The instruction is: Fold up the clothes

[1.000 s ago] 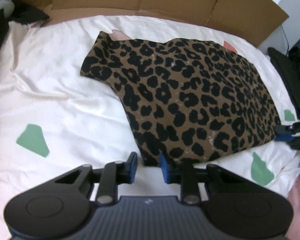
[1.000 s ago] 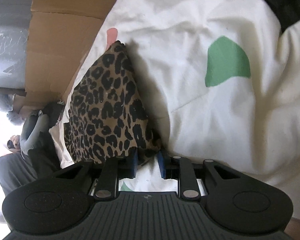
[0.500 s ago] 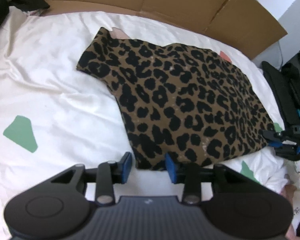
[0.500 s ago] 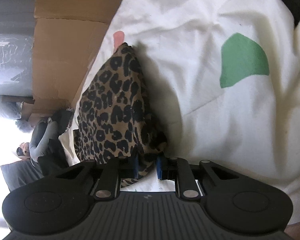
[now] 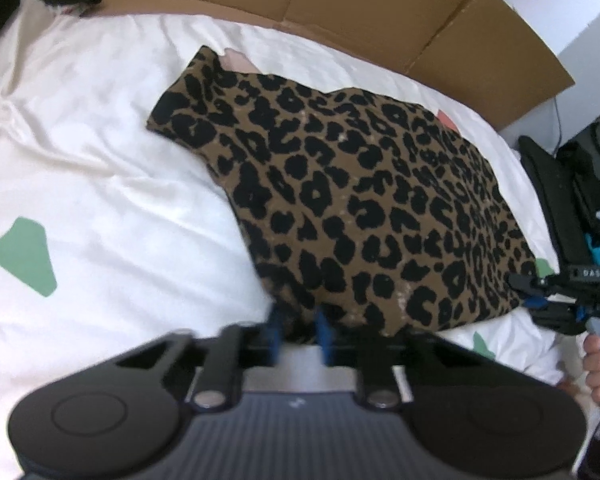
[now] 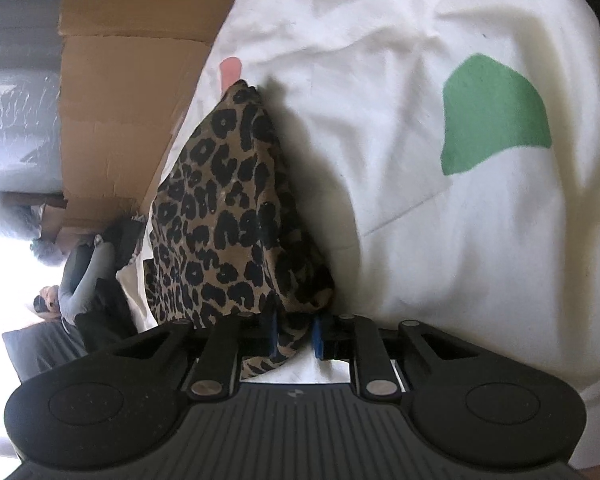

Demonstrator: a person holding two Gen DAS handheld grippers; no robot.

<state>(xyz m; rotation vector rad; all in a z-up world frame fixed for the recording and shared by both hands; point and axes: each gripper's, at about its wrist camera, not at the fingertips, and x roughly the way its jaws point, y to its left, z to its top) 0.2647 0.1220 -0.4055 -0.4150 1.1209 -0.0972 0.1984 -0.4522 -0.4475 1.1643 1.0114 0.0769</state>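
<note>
left wrist: both claws [image 5: 298,334] [image 6: 294,336] pinch leopard garment [image 5: 360,216] corners.

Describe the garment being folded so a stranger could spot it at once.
Find the white bedsheet with green patches, backed by brown cardboard. The leopard-print top lies spread across it, its near hem pinched by the left gripper and right gripper. It is the only patterned cloth there: tan with black spots.
</note>
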